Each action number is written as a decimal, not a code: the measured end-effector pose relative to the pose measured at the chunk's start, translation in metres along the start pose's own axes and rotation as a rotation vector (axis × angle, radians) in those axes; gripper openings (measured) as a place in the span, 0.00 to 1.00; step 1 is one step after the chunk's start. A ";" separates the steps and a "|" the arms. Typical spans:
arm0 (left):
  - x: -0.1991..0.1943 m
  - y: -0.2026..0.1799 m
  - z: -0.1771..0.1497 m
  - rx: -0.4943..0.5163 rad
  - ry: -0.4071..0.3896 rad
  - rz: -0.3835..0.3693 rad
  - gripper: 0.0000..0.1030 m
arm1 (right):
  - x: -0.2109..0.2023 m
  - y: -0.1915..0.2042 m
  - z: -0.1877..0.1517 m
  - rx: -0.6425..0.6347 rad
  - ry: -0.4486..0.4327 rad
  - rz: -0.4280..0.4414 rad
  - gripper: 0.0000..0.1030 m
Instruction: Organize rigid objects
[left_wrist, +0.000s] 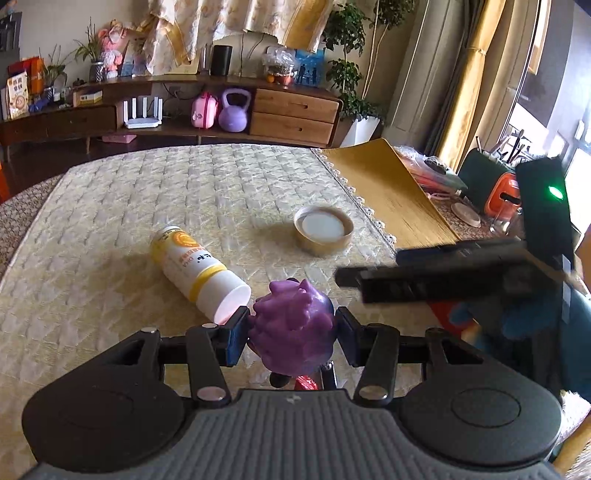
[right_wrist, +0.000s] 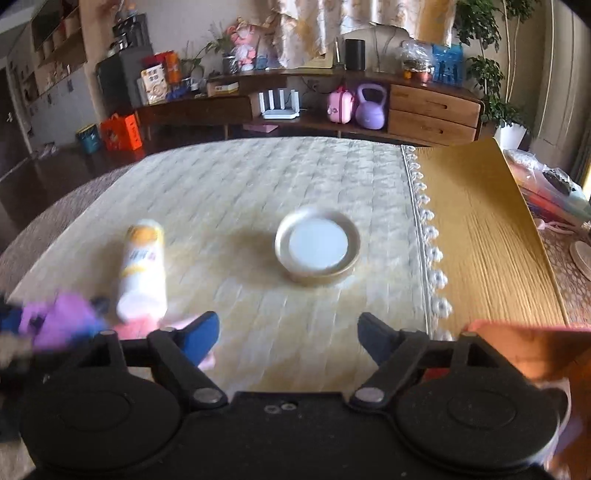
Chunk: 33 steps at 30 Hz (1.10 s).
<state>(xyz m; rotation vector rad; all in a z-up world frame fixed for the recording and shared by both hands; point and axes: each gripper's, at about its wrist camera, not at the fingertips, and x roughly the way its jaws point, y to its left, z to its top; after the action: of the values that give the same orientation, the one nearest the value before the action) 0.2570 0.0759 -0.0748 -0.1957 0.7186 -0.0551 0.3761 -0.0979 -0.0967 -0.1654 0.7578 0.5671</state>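
My left gripper (left_wrist: 290, 328) is shut on a purple knobbly toy (left_wrist: 291, 325), held just above the quilted cloth; the toy also shows blurred in the right wrist view (right_wrist: 62, 325). A white and yellow bottle (left_wrist: 197, 269) lies on its side just left of the toy, also in the right wrist view (right_wrist: 142, 269). A round gold lid (left_wrist: 323, 230) with a white inside lies upturned farther back; in the right wrist view (right_wrist: 317, 247) it is ahead of my right gripper (right_wrist: 288, 334), which is open and empty. The right gripper's body (left_wrist: 443, 273) crosses the left wrist view at right.
The cream quilted cloth (left_wrist: 184, 192) covers the table. A yellow mat (left_wrist: 391, 188) lies to the right past a lace edge. Clutter with an orange device (left_wrist: 502, 199) sits at far right. A wooden sideboard (left_wrist: 295, 110) stands behind. An orange-red thing (right_wrist: 524, 343) is at the right gripper's side.
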 end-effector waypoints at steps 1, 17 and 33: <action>0.002 0.001 0.001 -0.004 0.004 -0.002 0.48 | 0.005 0.000 0.004 -0.004 0.001 -0.007 0.81; 0.034 0.008 0.008 -0.022 0.039 -0.035 0.48 | 0.097 -0.018 0.048 0.009 0.051 -0.107 0.84; 0.031 0.005 0.007 -0.029 0.046 -0.034 0.48 | 0.070 -0.014 0.044 0.024 0.053 -0.104 0.73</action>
<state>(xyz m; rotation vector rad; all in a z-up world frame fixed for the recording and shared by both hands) 0.2846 0.0787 -0.0904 -0.2353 0.7625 -0.0819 0.4512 -0.0646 -0.1139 -0.1972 0.8023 0.4563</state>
